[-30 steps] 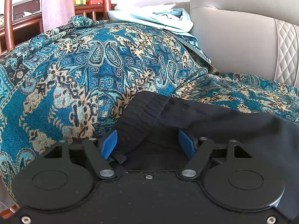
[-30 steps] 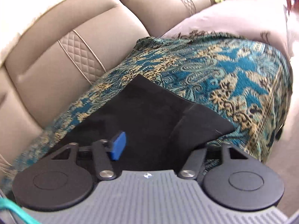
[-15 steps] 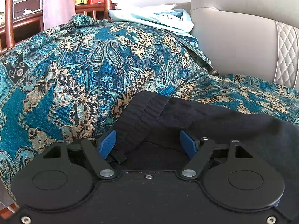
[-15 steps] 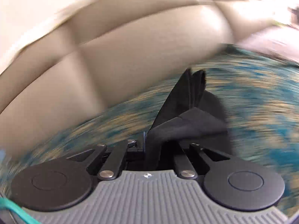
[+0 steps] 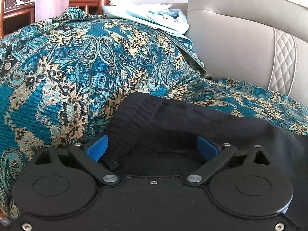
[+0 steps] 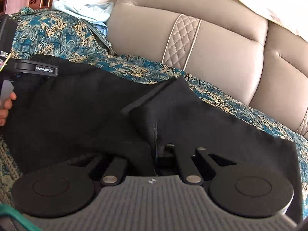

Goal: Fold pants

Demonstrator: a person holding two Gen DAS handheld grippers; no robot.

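Folding proceeds on a sofa [image 6: 221,44] draped with one patterned throw [image 5: 77,67], where a single pair of black pants [image 6: 86,111] lies along the seat. Two tools work it. The right tool [image 6: 156,144] is clamped tight on a pinch of dark cloth at the middle of the pants, which rises as a narrow ridge between its closed fingers; this hold seems meant to carry one end of the garment over the rest, and a doubled layer with a straight hem edge already lies across the pants just beyond the pinch. The left tool [image 5: 152,146] sits at the ribbed waistband [image 5: 138,115], on the end of the pants nearest the throw-covered armrest. Its jaws are opening and stand wide; the waistband lies between the two blue pads [image 5: 97,149] without being pressed, so that end looks to be freed and left resting. In the right view the same left tool appears at the far end of the pants, with part of a hand [image 6: 6,104] on its handle. Beyond the pants, on the armrest, one heap of pale blue clothing [image 5: 154,19] waits, well apart; wooden furniture [image 5: 17,9] stands behind it.
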